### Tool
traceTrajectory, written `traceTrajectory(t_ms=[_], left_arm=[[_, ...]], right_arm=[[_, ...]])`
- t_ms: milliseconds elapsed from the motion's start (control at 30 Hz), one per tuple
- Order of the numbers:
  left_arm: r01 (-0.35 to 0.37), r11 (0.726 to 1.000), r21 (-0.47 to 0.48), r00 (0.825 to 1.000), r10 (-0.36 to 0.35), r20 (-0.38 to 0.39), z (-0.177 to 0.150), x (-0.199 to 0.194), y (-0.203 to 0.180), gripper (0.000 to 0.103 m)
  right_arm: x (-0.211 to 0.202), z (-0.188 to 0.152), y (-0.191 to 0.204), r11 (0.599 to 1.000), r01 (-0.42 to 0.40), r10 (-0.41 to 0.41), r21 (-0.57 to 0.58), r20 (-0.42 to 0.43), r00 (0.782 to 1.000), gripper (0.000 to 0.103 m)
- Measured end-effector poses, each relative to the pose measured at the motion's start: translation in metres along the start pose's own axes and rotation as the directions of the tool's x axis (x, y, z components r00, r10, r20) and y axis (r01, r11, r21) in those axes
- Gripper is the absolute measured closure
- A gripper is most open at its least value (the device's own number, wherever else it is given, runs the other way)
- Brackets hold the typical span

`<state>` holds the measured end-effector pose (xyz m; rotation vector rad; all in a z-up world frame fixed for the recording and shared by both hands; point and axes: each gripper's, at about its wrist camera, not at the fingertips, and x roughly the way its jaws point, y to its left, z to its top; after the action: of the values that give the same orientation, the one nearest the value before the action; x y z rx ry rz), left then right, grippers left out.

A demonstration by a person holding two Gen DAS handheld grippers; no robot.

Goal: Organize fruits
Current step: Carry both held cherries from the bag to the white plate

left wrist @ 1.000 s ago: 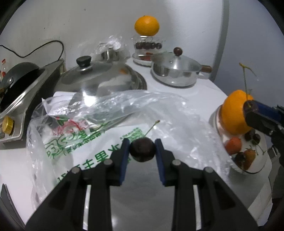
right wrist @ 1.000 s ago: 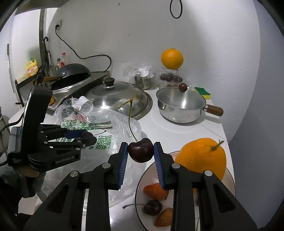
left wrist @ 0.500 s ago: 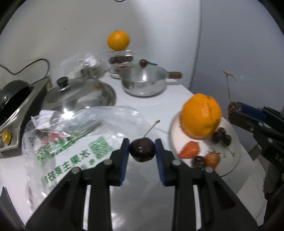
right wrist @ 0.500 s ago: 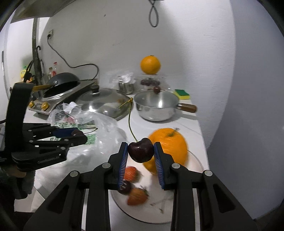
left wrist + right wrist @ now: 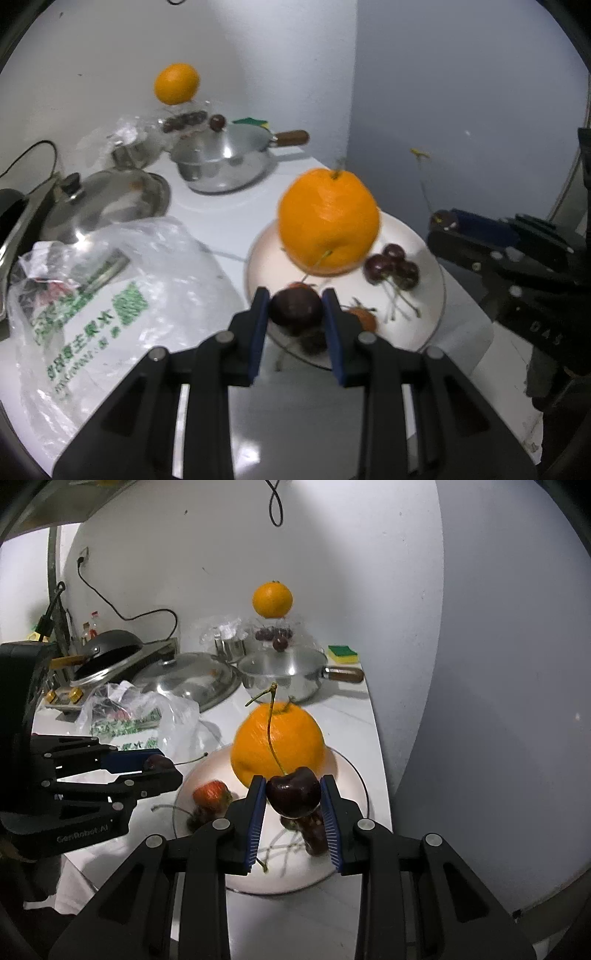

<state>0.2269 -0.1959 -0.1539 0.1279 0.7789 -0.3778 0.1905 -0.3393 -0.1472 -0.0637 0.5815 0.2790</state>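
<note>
White walls wrap a corner behind the white surface, and we see cookware crowding the back: a steel saucepan with a wooden handle, a domed lid, and a second orange perched on a glass container. Our left claw is clamped on a dark cherry, holding it just over the near edge of the white plate. Our right claw grips another cherry, its long stem rising in front of the big orange that sits on the same plate. Down on that plate we spot a strawberry to the left and a cluster of dark cherries beside the orange, stems trailing toward the rim. From the right-hand view, the left claw shows up on the left side, level with the plate's edge. Left of the plate lies a crumpled plastic bag with green print, touching nothing we hold.
</note>
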Motion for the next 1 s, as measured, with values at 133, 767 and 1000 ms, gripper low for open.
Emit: traceTrajectory(t_ms=[133, 767, 1000], left_arm=[[0.011, 1.000, 0.006, 1.000, -0.010, -0.021, -0.004, 0.008, -0.012, 0.073], [0.045, 0.999, 0.020, 0.996, -0.043, -0.078, -0.017, 0.019, -0.029, 0.073], [0.067, 0.997, 0.031, 0.995, -0.064, -0.081, -0.018, 0.016, -0.035, 0.072]], right_arm=[[0.003, -0.010, -0.005, 1.000, -0.013, 0.013, 0.008, -0.021, 1.000, 0.071], [0.016, -0.031, -0.006, 0.998, -0.058, 0.059, 0.027, -0.079, 0.995, 0.071], [0.017, -0.032, -0.004, 0.998, -0.054, 0.056, 0.025, -0.091, 0.994, 0.071]])
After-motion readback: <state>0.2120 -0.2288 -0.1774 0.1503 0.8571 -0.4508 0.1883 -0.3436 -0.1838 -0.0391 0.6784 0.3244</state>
